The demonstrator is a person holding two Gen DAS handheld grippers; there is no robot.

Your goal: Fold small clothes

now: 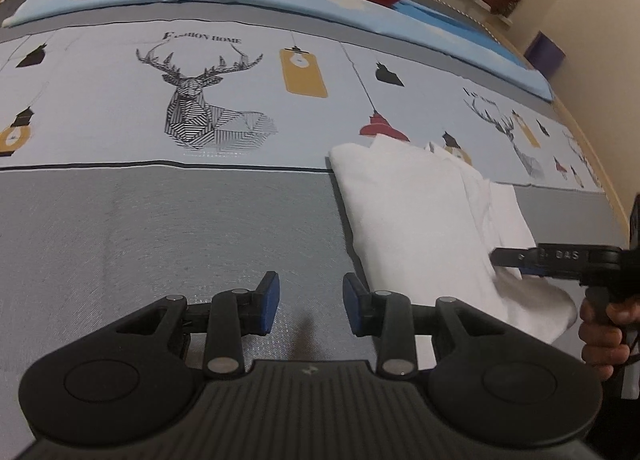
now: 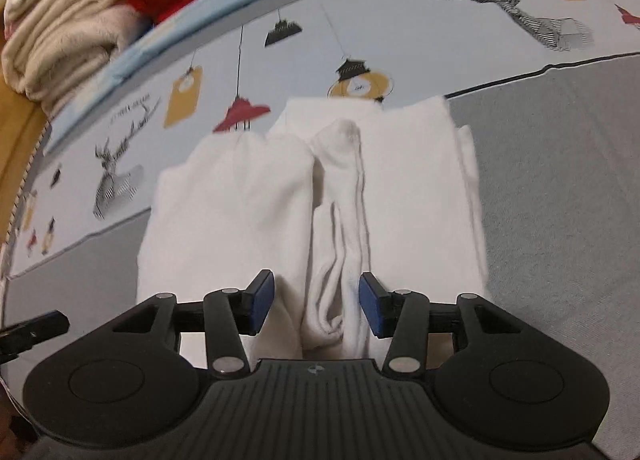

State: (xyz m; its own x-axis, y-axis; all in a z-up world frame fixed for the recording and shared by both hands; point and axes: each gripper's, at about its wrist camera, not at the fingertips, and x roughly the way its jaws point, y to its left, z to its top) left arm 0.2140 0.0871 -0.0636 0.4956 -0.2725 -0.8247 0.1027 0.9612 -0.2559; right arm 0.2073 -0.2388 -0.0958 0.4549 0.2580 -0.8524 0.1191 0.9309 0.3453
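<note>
Left gripper (image 1: 311,304) held with jaws apart over grey bedsheet (image 1: 180,227) — nothing gripped. Right gripper (image 2: 316,310) parted, straddling centre fold of white garment (image 2: 256,195) laid on bedsheet.

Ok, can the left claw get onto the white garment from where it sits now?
Probably yes. The left claw is open over bare grey bedspread, just beside the white garment, with nothing between them. The right claw, also open, already sits at the garment's near edge, so mind crowding there.

Left gripper (image 1: 311,304) (jaws apart) beside white garment (image 1: 424,219) on bedspread (image 1: 160,227).
</note>
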